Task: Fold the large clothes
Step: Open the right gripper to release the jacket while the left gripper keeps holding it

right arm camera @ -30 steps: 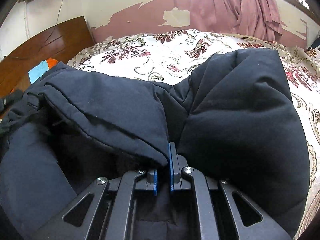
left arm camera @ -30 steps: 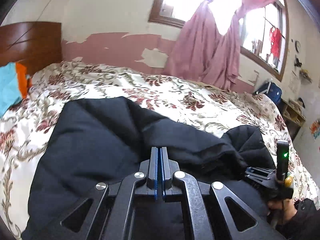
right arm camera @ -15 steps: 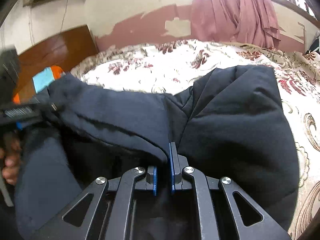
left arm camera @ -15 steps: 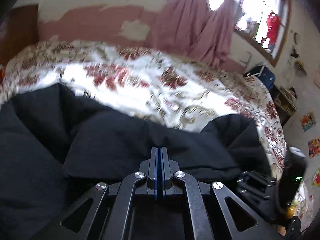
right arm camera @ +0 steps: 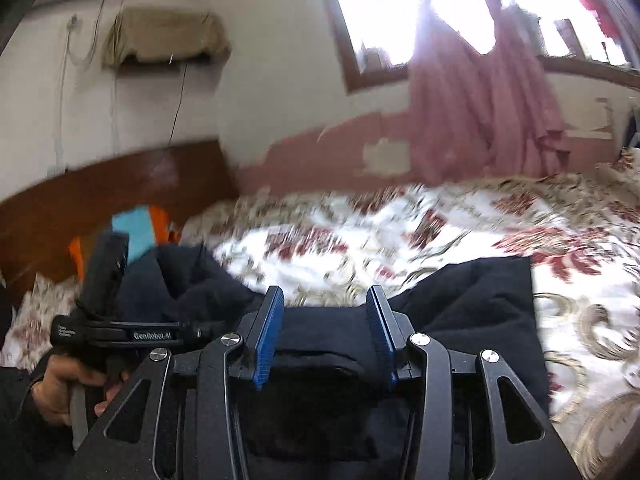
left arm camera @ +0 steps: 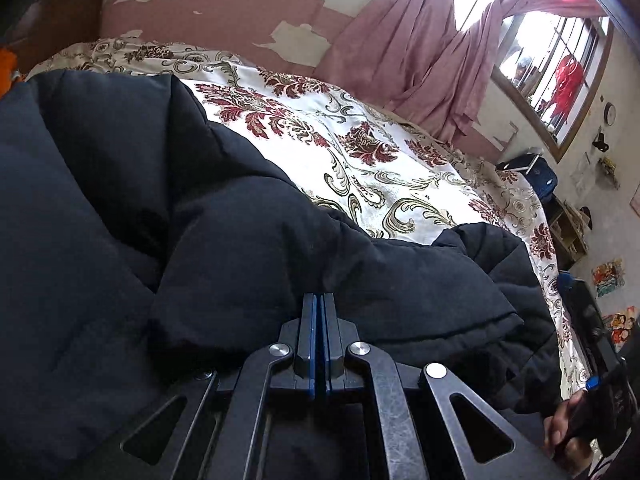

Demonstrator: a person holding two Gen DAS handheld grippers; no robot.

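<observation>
Black padded coat (left arm camera: 248, 248) is spread in thick folds along the near edge of the bed (left arm camera: 392, 168), its bulk heaped toward the headboard corner and a lower flap reaching toward the foot corner. A fold of it is pinched between the clenched left tongs (left arm camera: 319, 304), whose blue pads are pressed flat together on the dark fabric. The right tongs (right arm camera: 324, 300) have just been opening: a second ago a ridge of the coat was gripped between them, and now the blue fingers (right arm camera: 269, 328) are seen standing apart, with the coat lying below and behind them but pressed by neither pad. The right-hand view is now lifted toward the wall and window and is smeared by motion, whereas a second ago it was filled by the coat. From this it is judged that one fold has been laid and let go on the right, while the left side is kept pinned; the coat looks only partly folded, and a fresh hold on the right is probably called for next. The left hand (right arm camera: 68, 384) is seen gripping its handle in the right view. The bed is covered by a white quilt patterned with dark red flowers. A wooden headboard (right arm camera: 120, 196), peeling pink wall paint, a pink curtain (left arm camera: 420, 60) and a bright barred window complete the room.
</observation>
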